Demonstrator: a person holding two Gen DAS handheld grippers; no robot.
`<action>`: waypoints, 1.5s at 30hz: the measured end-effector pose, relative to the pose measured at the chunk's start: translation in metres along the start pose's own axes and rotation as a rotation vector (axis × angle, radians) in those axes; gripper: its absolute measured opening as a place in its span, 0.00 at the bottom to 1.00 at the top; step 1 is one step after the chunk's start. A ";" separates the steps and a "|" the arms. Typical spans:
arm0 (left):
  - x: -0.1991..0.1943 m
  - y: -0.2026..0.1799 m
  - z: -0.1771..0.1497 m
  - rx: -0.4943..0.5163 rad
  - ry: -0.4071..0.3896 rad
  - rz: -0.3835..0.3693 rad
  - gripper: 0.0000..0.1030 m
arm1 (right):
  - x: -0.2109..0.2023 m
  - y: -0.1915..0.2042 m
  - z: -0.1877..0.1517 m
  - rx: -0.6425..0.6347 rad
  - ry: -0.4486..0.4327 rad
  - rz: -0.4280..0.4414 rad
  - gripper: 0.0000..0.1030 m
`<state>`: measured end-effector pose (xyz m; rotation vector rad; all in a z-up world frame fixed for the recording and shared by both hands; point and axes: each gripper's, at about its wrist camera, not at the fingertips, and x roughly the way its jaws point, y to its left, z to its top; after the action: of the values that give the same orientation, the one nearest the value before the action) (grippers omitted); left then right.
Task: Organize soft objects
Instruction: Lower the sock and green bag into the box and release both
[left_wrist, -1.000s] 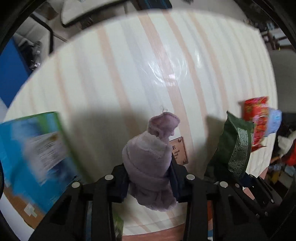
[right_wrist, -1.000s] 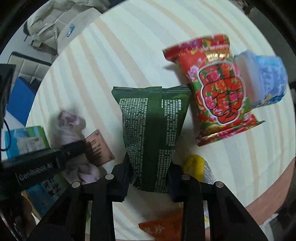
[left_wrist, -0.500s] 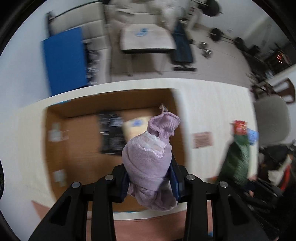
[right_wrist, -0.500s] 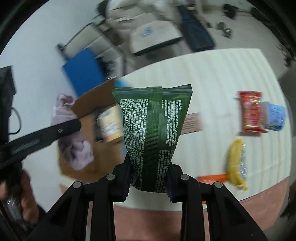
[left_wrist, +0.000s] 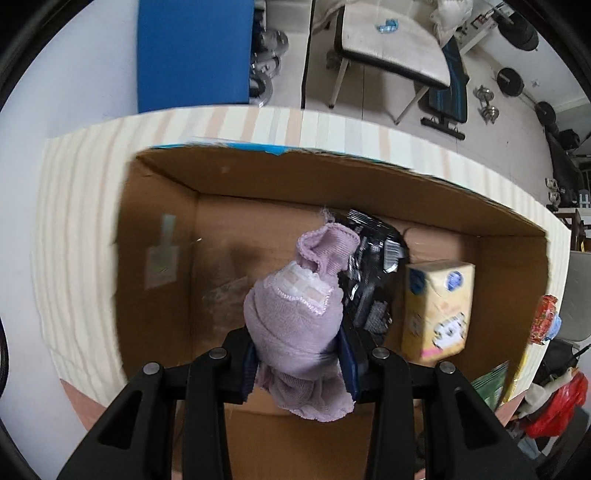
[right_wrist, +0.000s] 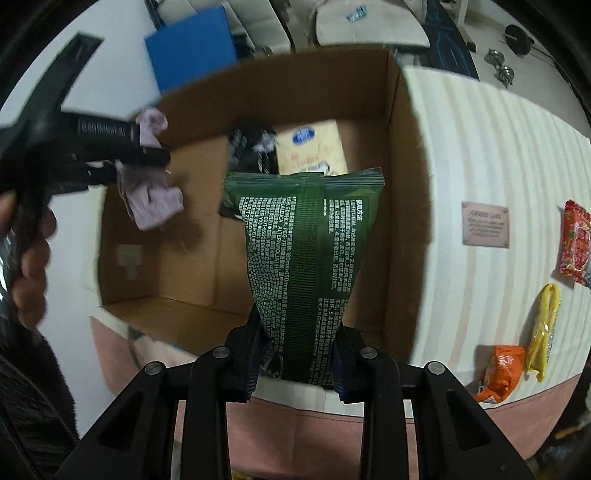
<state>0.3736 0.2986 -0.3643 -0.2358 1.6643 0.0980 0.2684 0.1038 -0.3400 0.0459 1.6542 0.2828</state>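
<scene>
My left gripper (left_wrist: 299, 354) is shut on a bunched lilac cloth (left_wrist: 295, 325) and holds it above the open cardboard box (left_wrist: 159, 236). The cloth (right_wrist: 151, 195) and left gripper (right_wrist: 122, 147) also show in the right wrist view, over the box's left half. My right gripper (right_wrist: 299, 362) is shut on a dark green packet (right_wrist: 306, 258) with white print, held upright above the box's near wall (right_wrist: 229, 314). Inside the box lie a yellow carton (left_wrist: 436, 306) and a black packet (left_wrist: 373, 266).
The box stands on a striped table (right_wrist: 480, 147). To its right lie a pink-brown card (right_wrist: 485, 224), a red flowered packet (right_wrist: 574, 243), a yellow packet (right_wrist: 543, 317) and an orange packet (right_wrist: 500, 373). A chair (left_wrist: 391, 40), blue board (left_wrist: 192, 51) and dumbbells stand beyond.
Both grippers have swung left from the snack side of the table to above the open box, each still carrying its object. The box now fills both views.
</scene>
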 end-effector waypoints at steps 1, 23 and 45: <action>0.008 -0.001 0.004 0.001 0.013 -0.002 0.33 | 0.007 0.000 0.000 0.003 0.010 -0.010 0.32; 0.026 -0.014 0.033 0.030 0.127 -0.048 0.64 | 0.043 -0.005 0.029 0.047 0.113 -0.091 0.67; -0.090 0.000 -0.152 0.069 -0.287 0.040 0.96 | -0.059 0.006 -0.034 -0.040 -0.154 -0.158 1.00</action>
<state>0.2342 0.2768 -0.2581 -0.1285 1.3845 0.0994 0.2402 0.0928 -0.2788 -0.0912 1.4892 0.1876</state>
